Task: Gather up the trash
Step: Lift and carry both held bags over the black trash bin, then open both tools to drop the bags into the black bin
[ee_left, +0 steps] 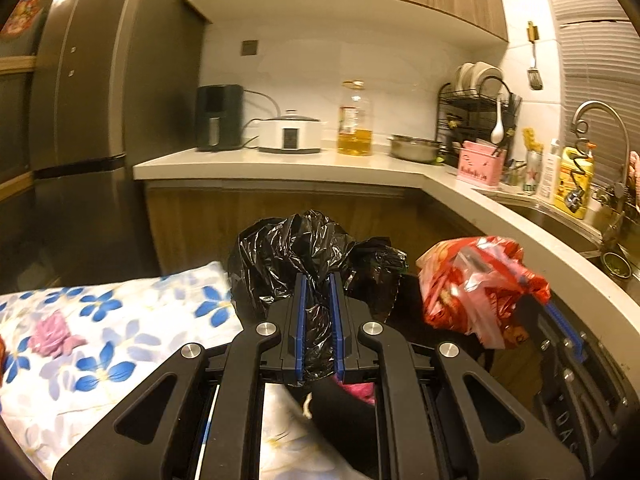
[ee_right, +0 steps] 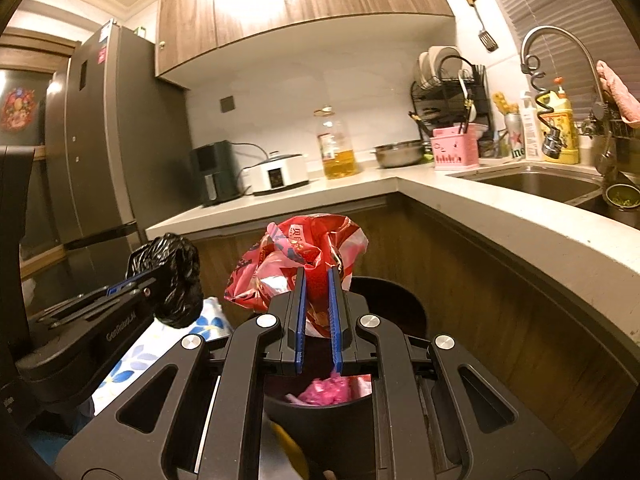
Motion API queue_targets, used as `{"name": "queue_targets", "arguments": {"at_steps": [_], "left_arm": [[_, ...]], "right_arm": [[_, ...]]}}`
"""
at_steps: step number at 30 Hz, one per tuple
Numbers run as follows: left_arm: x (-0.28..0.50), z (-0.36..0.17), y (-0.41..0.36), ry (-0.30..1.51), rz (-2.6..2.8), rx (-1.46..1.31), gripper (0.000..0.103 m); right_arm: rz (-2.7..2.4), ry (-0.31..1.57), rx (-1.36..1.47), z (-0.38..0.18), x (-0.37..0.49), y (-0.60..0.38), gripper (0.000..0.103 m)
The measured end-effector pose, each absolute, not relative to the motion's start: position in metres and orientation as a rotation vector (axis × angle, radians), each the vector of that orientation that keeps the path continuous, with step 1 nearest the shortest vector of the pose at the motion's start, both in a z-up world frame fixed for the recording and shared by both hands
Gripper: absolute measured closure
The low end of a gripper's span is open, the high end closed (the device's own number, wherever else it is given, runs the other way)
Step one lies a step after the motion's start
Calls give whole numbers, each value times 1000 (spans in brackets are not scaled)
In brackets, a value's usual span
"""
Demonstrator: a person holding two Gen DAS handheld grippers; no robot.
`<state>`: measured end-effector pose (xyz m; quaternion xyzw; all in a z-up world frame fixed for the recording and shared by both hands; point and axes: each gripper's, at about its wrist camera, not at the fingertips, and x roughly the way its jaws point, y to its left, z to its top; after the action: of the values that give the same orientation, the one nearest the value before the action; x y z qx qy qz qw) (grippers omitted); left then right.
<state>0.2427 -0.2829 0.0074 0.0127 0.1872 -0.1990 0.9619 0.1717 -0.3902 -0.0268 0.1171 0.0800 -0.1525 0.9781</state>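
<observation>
Both tongs are clamped — left gripper (ee_left: pixel 318 280) on a crumpled black bag (ee_left: pixel 296 248) at frame centre, right gripper (ee_right: pixel 318 276) on a red wrapper (ee_right: pixel 296 256) above the black bin (ee_right: pixel 384 300), lower centre.

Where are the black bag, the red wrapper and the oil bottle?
black bag (ee_left: pixel 288 248), left wrist view, crumpled top.
red wrapper (ee_right: pixel 316 240), right wrist view, upper part.
oil bottle (ee_right: pixel 338 152), right wrist view, body.

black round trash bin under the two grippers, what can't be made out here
- Black round trash bin: its inside is mostly hidden by the right gripper and its crumpled red plastic wrapper; only pink scraps show.
- Left wrist view: crumpled black plastic bag in the left gripper covers the bin.
- Wrapper print: too blurred.
</observation>
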Motion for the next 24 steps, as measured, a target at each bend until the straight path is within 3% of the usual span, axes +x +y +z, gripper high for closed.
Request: {"name": "queue_targets", "arguments": {"at_steps": [24], "left_arm": [[264, -7, -331, 401, -509, 64, 91]], "right_arm": [[-327, 175, 264, -36, 181, -424, 93]]}}
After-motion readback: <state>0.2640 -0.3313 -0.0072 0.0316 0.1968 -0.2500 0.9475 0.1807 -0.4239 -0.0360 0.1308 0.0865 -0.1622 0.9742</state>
